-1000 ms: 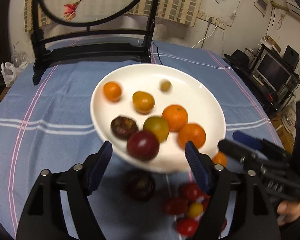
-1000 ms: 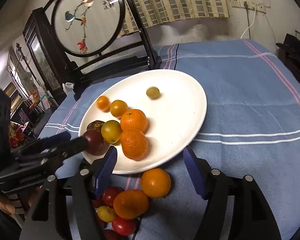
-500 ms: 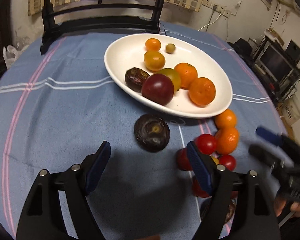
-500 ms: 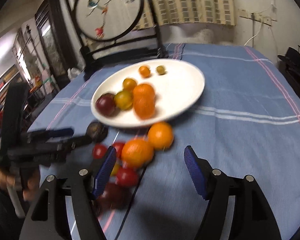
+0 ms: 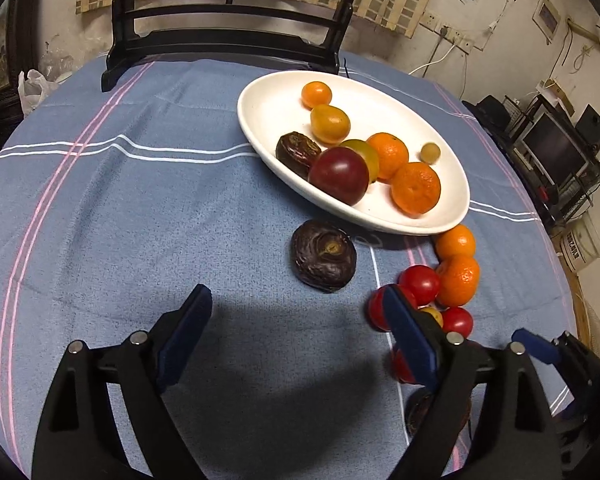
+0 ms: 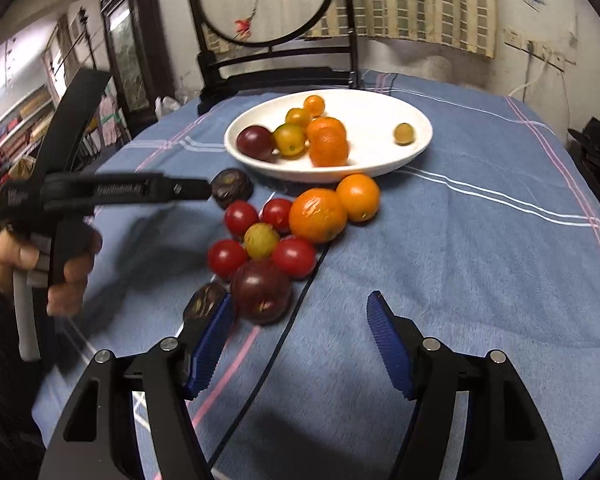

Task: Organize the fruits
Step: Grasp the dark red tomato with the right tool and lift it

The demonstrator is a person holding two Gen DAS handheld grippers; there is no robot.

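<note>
Your left gripper [image 5: 296,316] is spread wide with nothing between the pads; its jaws have just been opening further. It hangs over bare blue tablecloth [image 5: 140,208], short of the wrinkled dark passion fruit [image 5: 323,255] lying alone on the cloth just ahead and slightly right. Your right gripper [image 6: 300,328] is also open and empty, its jaws just now narrowing a little. Your left hand [image 6: 40,268] on its handle shows at the left edge of the right wrist view.

Nearest to the right gripper's left finger: a small dark wrinkled fruit [image 6: 204,304], partly hidden behind the pad, and a big dark red plum [image 6: 261,290] touching it. Just past those, a tight cluster of four red cherry tomatoes [image 6: 294,257] around one yellow-green tomato [image 6: 261,241]. Beyond them two loose tangerines [image 6: 318,215] sit touching each other, hard against the near rim of the plate.

White oval plate [image 5: 260,120] holds the sorted lot: a dark red plum [image 5: 339,175] and a wrinkled passion fruit [image 5: 297,150] at the near-left edge, a yellow-green tomato behind them, two tangerines [image 5: 415,188], two small orange tomatoes [image 5: 317,94] further back, and one small olive-coloured fruit [image 5: 430,152] by itself.

Far edge of the table: black-framed round embroidered screen [image 6: 266,0].
</note>
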